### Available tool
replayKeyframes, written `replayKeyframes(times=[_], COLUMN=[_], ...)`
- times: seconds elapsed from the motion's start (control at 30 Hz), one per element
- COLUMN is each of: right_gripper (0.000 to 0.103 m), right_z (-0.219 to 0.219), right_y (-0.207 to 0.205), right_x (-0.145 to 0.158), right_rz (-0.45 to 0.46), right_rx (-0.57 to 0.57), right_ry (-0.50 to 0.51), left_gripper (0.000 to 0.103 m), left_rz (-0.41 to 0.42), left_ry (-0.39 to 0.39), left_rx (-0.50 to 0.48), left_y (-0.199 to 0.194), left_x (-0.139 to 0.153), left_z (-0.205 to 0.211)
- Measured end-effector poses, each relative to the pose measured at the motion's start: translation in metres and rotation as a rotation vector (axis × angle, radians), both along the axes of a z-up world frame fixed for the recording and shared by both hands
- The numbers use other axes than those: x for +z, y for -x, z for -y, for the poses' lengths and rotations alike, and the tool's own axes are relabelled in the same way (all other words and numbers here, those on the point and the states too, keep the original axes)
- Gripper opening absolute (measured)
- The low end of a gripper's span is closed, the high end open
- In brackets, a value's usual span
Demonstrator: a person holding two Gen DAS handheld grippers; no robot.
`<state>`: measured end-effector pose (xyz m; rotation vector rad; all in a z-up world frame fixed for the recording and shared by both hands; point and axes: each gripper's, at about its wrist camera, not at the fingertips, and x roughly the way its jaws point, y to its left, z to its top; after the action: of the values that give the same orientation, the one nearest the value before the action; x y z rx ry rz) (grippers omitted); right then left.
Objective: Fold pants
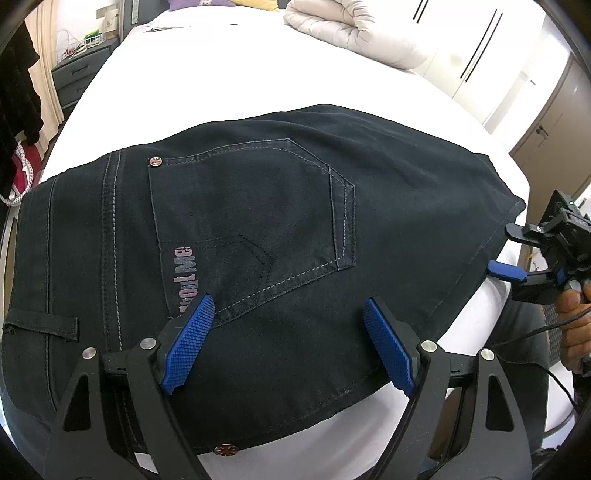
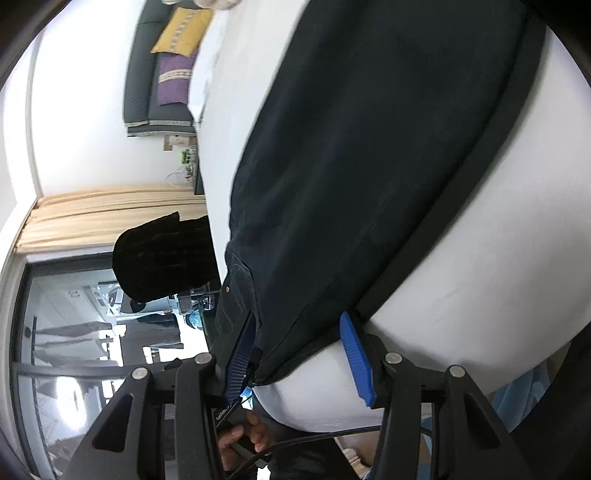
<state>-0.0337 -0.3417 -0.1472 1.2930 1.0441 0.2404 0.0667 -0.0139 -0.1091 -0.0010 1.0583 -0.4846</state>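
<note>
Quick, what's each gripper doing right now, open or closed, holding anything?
Left gripper: open, holding nothing, poised over the pants near the back pocket.
Right gripper: open, straddling the pants' edge, not clamped.

A rumpled beige duvet (image 1: 354,33) is piled at the far end of the white bed (image 1: 229,70); yellow (image 2: 183,31) and purple cushions (image 2: 173,79) are propped on a grey headboard (image 2: 142,70).

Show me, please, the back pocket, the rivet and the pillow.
back pocket (image 1: 251,218), left wrist view, middle of its cloth.
rivet (image 1: 155,161), left wrist view, its metal head.
pillow (image 2: 183,31), right wrist view, its yellow face.
</note>
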Motion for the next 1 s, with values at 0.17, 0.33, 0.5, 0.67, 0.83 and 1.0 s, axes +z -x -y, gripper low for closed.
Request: replayKeyframes(times=[0.17, 0.33, 0.5, 0.67, 0.83, 1.0], right_gripper=[0.051, 0.013, 0.004, 0.003, 0.003, 0.002], right_z=[0.001, -0.004, -0.007, -0.009, -0.014, -0.013], right_y=[-0.003, -0.013, -0.002, 0.008, 0.009, 0.008], right_x=[-0.009, -0.009, -0.012, -0.012, -0.006, -0.006], right_rz=[-0.003, 0.005, -0.011, 0.004, 0.021, 0.031], right_rx=[-0.037, -0.024, -0.020, -0.026, -0.007, 0.017], right_ry=[-0.032, 0.010, 0.078, 0.117, 0.162, 0.168], left_gripper=[0.083, 0.083, 0.083, 0.083, 0.083, 0.083], left_rz=[0.002, 0.002, 0.000, -0.003, 0.023, 0.060], left_ry=[0.000, 0.000, -0.002, -0.004, 0.012, 0.070], left_rx=[0.001, 0.001, -0.001, 0.002, -0.002, -0.050], left_y=[-0.001, -0.001, -0.001, 0.000, 0.005, -0.007], left_x=[-0.001, -0.001, -0.001, 0.002, 0.021, 0.040], left_z=[0.000, -0.001, 0.001, 0.005, 0.008, 0.036])
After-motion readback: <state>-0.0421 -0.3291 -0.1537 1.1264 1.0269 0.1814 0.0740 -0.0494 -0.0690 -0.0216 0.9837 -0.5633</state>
